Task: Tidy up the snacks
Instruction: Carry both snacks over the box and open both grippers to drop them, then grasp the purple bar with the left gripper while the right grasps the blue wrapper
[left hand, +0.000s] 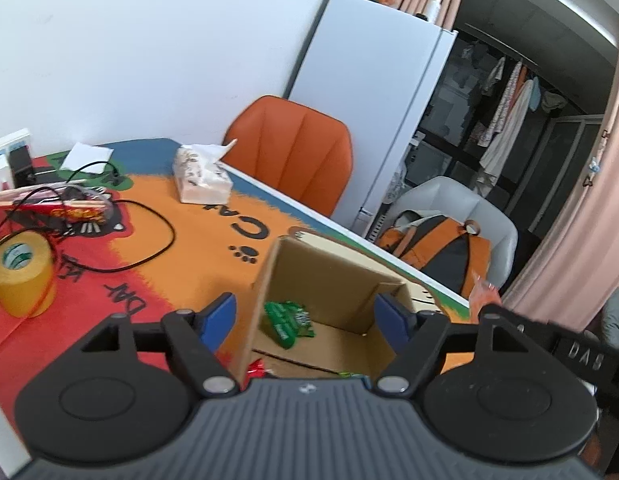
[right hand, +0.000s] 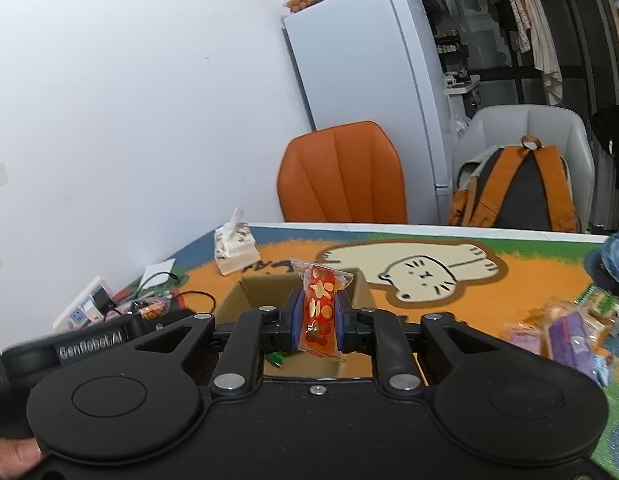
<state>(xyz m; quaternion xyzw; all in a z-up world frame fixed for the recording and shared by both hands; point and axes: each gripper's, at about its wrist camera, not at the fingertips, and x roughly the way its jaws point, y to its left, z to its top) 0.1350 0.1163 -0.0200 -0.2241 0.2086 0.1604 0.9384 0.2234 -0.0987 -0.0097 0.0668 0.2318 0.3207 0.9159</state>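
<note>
The right gripper pinches an upright red snack packet over the open cardboard box, likely to drop it in. The left gripper hangs wide and empty above the box, where a green packet already lies; more snacks wait on the mat's right side

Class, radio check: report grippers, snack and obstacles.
Left gripper open, empty. Right gripper shut on red snack packet above cardboard box. Nothing blocking the box.

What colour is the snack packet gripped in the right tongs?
Red snack packet with gold and orange shapes, clear crimped ends; best seen in the right wrist view.
</note>
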